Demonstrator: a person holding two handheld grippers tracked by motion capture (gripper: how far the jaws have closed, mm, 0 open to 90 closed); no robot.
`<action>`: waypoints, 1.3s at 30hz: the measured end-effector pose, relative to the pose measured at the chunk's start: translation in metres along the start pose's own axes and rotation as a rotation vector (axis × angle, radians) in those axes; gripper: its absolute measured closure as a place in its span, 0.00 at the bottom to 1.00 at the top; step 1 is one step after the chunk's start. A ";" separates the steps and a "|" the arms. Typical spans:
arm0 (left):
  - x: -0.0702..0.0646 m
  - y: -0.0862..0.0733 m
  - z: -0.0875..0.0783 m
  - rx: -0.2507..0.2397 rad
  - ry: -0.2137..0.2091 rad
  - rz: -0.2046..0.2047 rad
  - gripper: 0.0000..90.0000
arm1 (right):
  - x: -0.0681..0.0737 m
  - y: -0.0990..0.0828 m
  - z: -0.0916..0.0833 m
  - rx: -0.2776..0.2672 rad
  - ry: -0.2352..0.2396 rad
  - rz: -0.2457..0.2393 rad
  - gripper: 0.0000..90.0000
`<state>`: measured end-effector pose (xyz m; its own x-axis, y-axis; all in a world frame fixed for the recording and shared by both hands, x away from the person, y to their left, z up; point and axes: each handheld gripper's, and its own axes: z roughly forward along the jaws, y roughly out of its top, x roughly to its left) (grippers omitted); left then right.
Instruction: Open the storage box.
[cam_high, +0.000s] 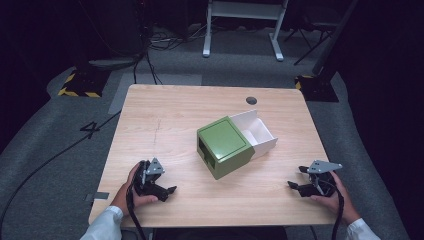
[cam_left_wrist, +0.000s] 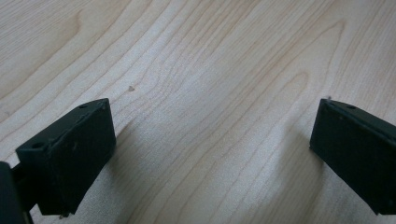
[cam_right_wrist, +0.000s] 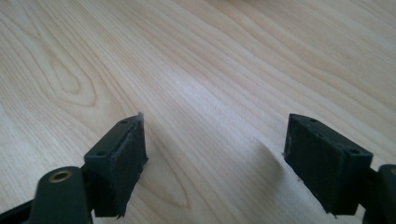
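A green box (cam_high: 224, 146) sits near the middle of the wooden table (cam_high: 165, 115), with a white inner drawer (cam_high: 257, 131) slid out toward the far right. My left gripper (cam_high: 167, 192) rests at the front left of the table, held in a hand, well apart from the box. In the left gripper view it stands open (cam_left_wrist: 212, 149) over bare wood with nothing between its jaws. My right gripper (cam_high: 296, 181) rests at the front right, also held in a hand. It stands open (cam_right_wrist: 215, 163) over bare wood, empty.
A round cable hole (cam_high: 251, 100) sits near the table's far edge. Beyond the table lie grey carpet, cables (cam_high: 60, 155), a white desk frame (cam_high: 242, 25) and yellow-black striped stand bases (cam_high: 80, 85).
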<state>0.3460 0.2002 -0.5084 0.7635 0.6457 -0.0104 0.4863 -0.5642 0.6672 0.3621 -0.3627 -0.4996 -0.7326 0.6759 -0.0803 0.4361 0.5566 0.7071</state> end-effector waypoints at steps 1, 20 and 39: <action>0.000 0.000 0.000 0.000 0.000 0.000 0.01 | 0.000 -0.003 -0.001 -0.010 0.007 0.010 0.23; 0.000 0.000 0.000 0.001 0.005 -0.002 0.01 | -0.003 -0.013 -0.002 -0.051 0.017 0.074 0.20; 0.000 -0.001 -0.001 0.000 0.002 -0.004 0.00 | -0.003 -0.014 -0.002 -0.052 0.015 0.075 0.20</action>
<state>0.3454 0.2011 -0.5085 0.7609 0.6488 -0.0115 0.4893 -0.5620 0.6669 0.3572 -0.3733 -0.5074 -0.7070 0.7070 -0.0157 0.4625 0.4790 0.7461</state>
